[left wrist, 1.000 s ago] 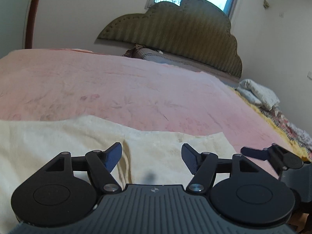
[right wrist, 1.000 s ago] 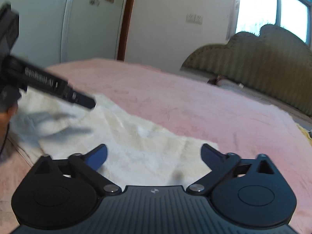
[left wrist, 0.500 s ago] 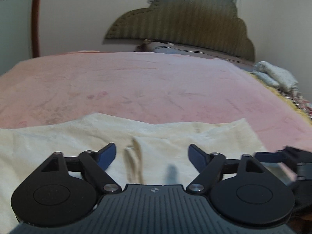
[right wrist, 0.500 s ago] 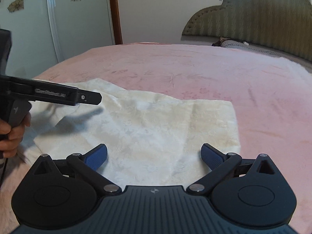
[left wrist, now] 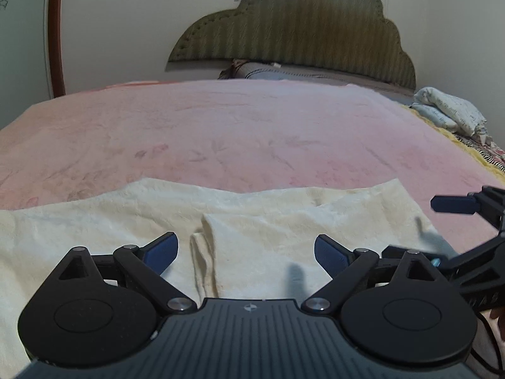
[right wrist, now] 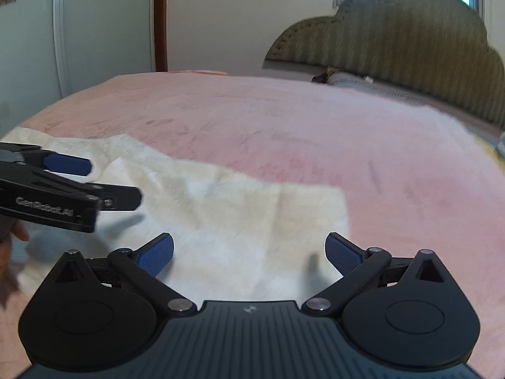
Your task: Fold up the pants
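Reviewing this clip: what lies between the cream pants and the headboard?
Only bare pink bedspread lies between the cream pants and the headboard, with a grey pillow at its foot; the left wrist view shows it.

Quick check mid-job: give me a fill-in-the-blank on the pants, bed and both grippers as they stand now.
1. The cream pants lie on a ____ blanket.
2. The left gripper has its jaws opening, with ____ clamped between them.
3. The right gripper has its jaws ____.
4. Past the blanket stands a green ____.

Missing: pink; nothing; open; headboard
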### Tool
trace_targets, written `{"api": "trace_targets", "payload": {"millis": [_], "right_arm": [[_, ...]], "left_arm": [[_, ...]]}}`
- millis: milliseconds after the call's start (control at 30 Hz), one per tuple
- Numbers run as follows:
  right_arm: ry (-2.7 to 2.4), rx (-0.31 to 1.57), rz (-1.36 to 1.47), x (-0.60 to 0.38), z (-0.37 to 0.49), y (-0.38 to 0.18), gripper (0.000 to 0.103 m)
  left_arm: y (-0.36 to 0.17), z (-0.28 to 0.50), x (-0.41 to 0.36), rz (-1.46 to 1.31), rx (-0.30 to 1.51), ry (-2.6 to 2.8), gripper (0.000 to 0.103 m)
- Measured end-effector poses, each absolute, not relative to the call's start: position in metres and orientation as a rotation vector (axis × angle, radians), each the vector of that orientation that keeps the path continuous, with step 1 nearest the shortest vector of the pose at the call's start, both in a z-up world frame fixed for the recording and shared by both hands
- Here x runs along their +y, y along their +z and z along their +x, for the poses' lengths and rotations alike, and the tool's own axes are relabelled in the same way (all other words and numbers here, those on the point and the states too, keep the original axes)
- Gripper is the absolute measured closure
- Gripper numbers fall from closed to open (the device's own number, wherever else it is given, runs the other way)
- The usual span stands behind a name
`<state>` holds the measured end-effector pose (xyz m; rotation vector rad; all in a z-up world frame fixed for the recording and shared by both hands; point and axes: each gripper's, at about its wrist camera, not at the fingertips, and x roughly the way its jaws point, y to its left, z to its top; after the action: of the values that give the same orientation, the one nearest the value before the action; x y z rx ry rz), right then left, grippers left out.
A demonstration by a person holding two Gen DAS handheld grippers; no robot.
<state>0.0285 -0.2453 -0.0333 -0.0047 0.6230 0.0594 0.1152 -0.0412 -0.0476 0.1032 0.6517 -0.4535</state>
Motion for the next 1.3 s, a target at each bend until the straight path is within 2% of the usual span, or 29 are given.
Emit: {"api": "trace_targets", "payload": {"millis": [200,300,567,733,833,1067,1200,1300], "right_arm": [[0.203,0.818,0.109,-0.265,0.078,-0.043,0.0],[0.196,0.865,0.016,-0.253,0.099,-0.051,0.0],[0.124,0.825,0.063,-0.26,0.103,-0.035,0.0],[0.073,0.849,-0.043,-0.252,0.118,-0.047,0.0],[0.083,0.85,0.032,-0.262,0.135,-0.051,0.0],[0.109,0.772,0.022,-0.25,0.077,-0.032,0.0],[0.173,0.829,-0.01,-0.233,0.047,-0.047,0.0],[0.172,0.793,0.022,-0.238,0.036,-0.053,0.0]], "left_arm": [[-0.067,0.121,-0.042,0.15,0.676,-0.403,0.007],[-0.062,0.118,-0.042,0.172,0.66,-0.371,0.008],[-0.04,0.115,-0.032,0.126,0.579,-0.363,0.006],[-0.059,0.139,-0.059,0.299,0.623,-0.295,0.004],[-0.06,0.135,-0.052,0.271,0.621,-0.278,0.006],[-0.048,0.104,-0.023,0.247,0.619,-0.335,0.005],[-0.063,0.089,-0.019,0.285,0.594,-0.377,0.001],[-0.06,0.087,-0.013,0.236,0.597,-0.343,0.002]]}}
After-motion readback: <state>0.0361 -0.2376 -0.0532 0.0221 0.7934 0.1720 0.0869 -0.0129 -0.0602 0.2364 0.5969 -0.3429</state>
